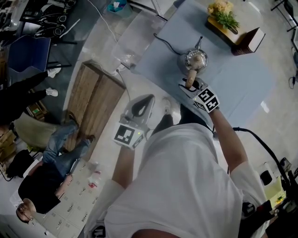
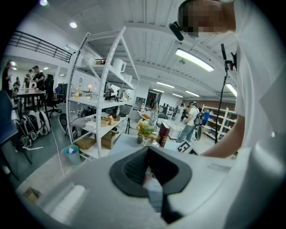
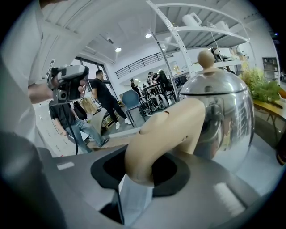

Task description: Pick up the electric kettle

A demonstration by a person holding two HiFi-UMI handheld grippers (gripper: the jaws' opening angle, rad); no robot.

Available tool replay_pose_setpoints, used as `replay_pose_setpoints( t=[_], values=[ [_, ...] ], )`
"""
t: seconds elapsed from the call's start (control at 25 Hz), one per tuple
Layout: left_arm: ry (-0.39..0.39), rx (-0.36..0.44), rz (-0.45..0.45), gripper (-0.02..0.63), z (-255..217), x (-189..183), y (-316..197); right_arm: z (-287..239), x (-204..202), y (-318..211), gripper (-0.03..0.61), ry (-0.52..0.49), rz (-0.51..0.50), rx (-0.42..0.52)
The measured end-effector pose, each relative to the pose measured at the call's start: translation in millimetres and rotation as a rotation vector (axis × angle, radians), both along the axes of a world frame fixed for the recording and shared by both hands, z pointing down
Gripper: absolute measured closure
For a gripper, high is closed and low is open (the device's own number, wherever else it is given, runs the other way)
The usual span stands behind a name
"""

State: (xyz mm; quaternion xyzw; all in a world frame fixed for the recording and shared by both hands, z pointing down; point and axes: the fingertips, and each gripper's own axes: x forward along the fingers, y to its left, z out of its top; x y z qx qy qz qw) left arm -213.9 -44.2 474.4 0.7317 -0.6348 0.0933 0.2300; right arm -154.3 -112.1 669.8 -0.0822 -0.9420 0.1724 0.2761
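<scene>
An open workshop with strip lights and white shelving (image 2: 100,94) surrounds a pale blue tabletop (image 1: 247,83) lying toward 1 o'clock in the head view, with a wooden cabinet (image 1: 95,100) on the floor at 9 o'clock. At the tabletop's 12 o'clock edge stand a potted plant (image 1: 223,14) and a dark book (image 1: 249,41), its print too small to read. The electric kettle (image 1: 193,60), polished steel with a knobbed lid, is near the tabletop's 7 o'clock side. The right hand-held gripper (image 1: 191,84) pinches its beige handle (image 3: 170,129). The left hand-held gripper (image 1: 141,106) hangs off the tabletop toward 8 o'clock, pads pressed together on nothing. Each carries a marker cube (image 1: 207,99) - black-and-white squares, no lettering.
</scene>
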Motion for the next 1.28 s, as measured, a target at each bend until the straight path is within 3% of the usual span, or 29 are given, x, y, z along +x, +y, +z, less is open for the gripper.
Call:
replay_pose_setpoints(
  t=[0.68, 1.28],
  values=[
    [-0.009, 0.012, -0.007, 0.611, -6, 3, 3, -33, -1, -5, 0.445, -0.061, -0.009, -0.019],
    [-0.019, 0.035, 0.048, 0.611, -15, 17, -2, -65, 12, -11, 0.445, -0.109, 0.031, -0.018]
  ],
)
